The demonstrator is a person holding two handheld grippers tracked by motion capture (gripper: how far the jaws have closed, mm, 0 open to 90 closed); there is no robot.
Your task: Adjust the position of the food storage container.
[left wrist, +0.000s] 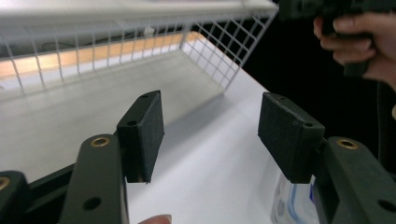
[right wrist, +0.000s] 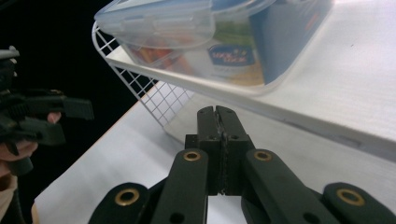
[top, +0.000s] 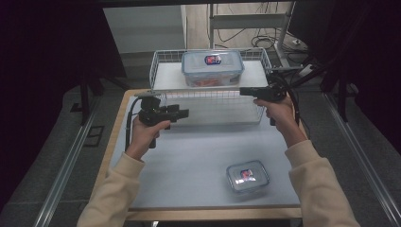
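High view: the left gripper and right gripper hover at the wire basket holding the large container; a small container sits on the table. Left gripper view: jaws spread, nothing between. Right gripper view: jaws pressed together, empty, below the large container.

a lab: dark curtains, floor cables, rails

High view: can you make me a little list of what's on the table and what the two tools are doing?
table: white top
wire basket: at the far edge
big lidded box: on the basket's upper shelf
small lidded box: on the table, near edge
left tool: jaws open, nothing between them
right tool: jaws shut, empty, pointing at the basket
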